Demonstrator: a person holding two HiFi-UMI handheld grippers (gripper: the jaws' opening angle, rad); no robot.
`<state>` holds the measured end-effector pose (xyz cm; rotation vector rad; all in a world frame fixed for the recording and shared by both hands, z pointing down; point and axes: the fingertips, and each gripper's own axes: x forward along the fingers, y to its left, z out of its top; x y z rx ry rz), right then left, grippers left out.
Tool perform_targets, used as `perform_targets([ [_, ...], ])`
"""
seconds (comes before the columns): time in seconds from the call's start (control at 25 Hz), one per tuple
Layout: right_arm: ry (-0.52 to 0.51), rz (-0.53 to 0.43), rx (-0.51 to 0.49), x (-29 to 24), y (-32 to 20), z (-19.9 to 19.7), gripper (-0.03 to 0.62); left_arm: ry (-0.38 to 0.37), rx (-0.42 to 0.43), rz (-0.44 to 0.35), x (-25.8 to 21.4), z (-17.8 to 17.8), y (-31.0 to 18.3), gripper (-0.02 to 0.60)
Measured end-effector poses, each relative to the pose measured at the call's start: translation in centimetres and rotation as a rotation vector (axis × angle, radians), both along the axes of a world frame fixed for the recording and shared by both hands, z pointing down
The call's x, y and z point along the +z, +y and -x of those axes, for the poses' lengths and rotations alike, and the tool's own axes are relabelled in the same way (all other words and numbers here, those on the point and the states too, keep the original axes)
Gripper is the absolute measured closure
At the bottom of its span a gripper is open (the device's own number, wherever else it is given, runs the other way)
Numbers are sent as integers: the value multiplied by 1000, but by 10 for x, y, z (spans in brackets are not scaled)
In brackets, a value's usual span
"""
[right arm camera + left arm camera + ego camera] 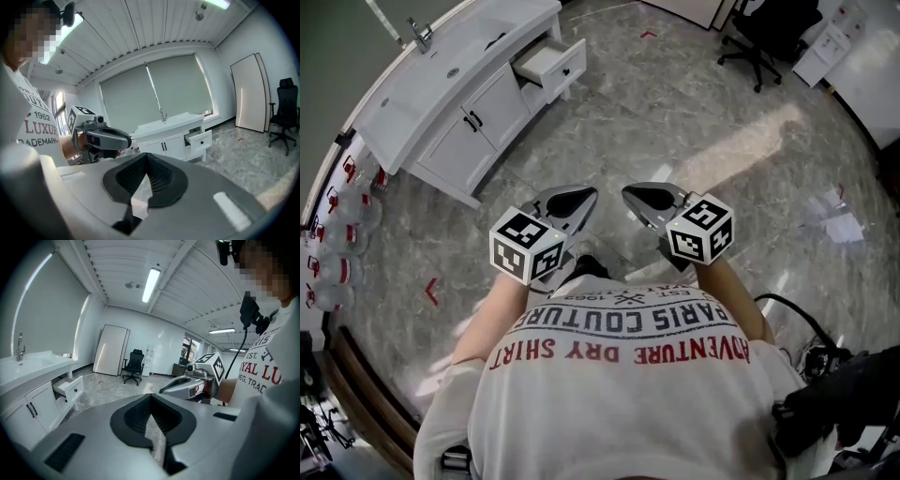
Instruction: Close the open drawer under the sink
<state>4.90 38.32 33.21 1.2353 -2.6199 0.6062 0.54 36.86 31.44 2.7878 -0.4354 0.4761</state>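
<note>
We stand well short of the open drawer [551,64]
It juts from the sink cabinet [478,117]; left gripper [586,197] and right gripper [633,194] clenched, empty; we should push its front squarely.

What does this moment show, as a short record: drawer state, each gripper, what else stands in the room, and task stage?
Drawer: white drawer with a dark knob, pulled out at one end of the white sink cabinet
Cabinet doors: shut
Left gripper: jaws together, nothing between them, over the grey marble floor, well apart from the cabinet
Right gripper: jaws together, nothing between them, beside the left one
Also present: black office chair on the far side of the room
Task stage: drawer not yet touched
</note>
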Motion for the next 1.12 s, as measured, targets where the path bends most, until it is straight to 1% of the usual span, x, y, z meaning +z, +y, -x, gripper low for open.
perform_targets([
  [0.4,-10,-11,16,-7,5,-20,592,-14,19,-9,-9,-20,3,580],
  [0.64,-19,-6,20,-2,-13,-24,592,-24,20,-4,-2,-21,-11,580],
  [0.88,-20,17,11,17,-54,-26,592,-28,-8,11,16,-21,-55,580],
  [1.0,-23,29,5,28,-90,-25,592,-24,-27,33,30,-19,-91,580],
  [1.12,-24,47,-5,41,-137,-26,592,-23,-49,55,44,-18,-141,580],
])
